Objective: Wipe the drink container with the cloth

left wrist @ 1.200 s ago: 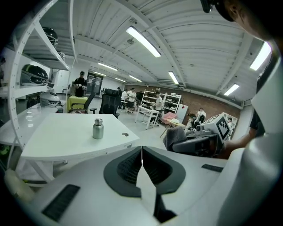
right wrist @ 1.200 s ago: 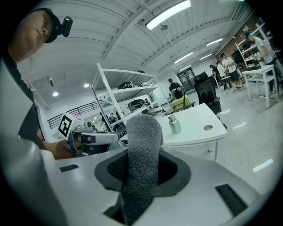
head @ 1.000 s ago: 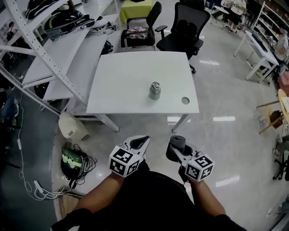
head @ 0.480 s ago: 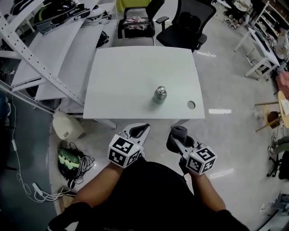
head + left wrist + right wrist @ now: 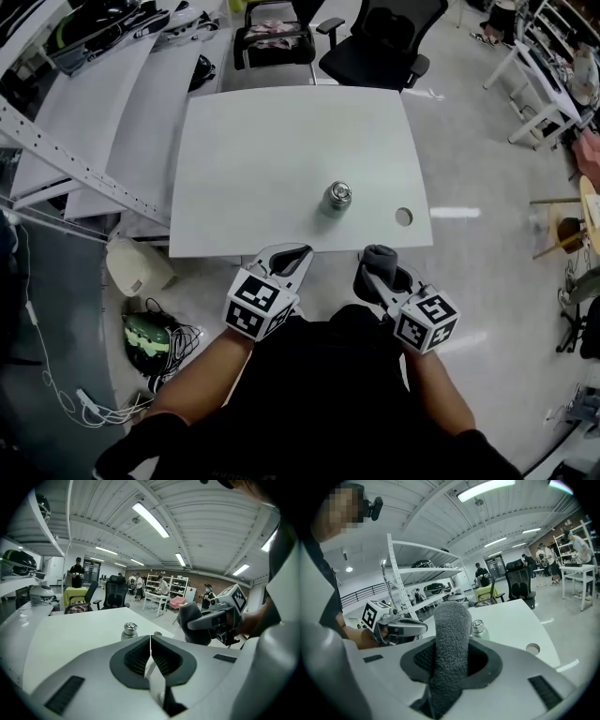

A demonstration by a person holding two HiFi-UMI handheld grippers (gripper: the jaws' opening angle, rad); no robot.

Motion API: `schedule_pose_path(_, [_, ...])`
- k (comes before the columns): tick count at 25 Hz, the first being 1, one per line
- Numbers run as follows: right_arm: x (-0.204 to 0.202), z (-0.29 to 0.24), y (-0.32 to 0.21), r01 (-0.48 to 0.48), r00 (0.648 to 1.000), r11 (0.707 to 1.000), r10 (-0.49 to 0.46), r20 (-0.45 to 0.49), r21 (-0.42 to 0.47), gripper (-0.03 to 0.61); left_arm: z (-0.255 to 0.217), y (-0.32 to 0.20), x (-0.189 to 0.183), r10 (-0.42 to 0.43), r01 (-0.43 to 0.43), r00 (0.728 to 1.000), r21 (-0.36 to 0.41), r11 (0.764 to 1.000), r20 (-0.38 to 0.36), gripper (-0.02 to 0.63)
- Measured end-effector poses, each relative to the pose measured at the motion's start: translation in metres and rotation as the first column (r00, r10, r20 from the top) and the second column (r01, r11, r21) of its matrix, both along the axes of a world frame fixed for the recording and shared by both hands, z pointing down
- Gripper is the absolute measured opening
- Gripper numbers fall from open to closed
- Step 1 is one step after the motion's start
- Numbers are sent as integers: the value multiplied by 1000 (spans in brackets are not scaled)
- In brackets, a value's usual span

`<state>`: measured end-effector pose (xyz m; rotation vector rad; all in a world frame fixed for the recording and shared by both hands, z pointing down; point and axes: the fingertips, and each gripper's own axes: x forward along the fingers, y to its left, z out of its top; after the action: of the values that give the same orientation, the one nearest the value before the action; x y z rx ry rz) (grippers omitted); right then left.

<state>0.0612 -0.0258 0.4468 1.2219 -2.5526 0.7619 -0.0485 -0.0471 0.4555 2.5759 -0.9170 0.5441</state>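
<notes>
The drink container [image 5: 337, 198], a pale green bottle with a silver cap, stands upright near the front of the white table [image 5: 253, 159]; it also shows in the left gripper view [image 5: 128, 631] and the right gripper view [image 5: 478, 628]. My left gripper [image 5: 292, 255] hovers at the table's front edge, shut with nothing between its jaws. My right gripper [image 5: 379, 261] is beside it, shut on a rolled dark grey cloth [image 5: 450, 644] that stands up from the jaws. Both grippers are short of the bottle.
A round cable hole [image 5: 404, 217] lies in the table right of the bottle. Two black office chairs [image 5: 375, 42] stand at the far side. White shelving [image 5: 84, 103] runs along the left, with a green bag and cables [image 5: 150, 337] on the floor.
The person has stepped toward the table. Both grippers now reach its front edge and the bottle sits closer. Jaws and cloth are unchanged.
</notes>
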Motion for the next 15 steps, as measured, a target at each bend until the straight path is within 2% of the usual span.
schedule_pose_path(6, [17, -1, -43, 31, 1000, 999, -31, 2, 7, 112, 1, -39, 10, -44, 44, 999, 18, 999, 29, 18])
schedule_pose_path(10, [28, 0, -81, 102, 995, 995, -102, 4, 16, 112, 3, -68, 17, -124, 122, 991, 41, 992, 48, 18])
schedule_pose_path(15, [37, 13, -126, 210, 978, 978, -210, 17, -7, 112, 13, -99, 32, -212, 212, 975, 7, 977, 66, 18])
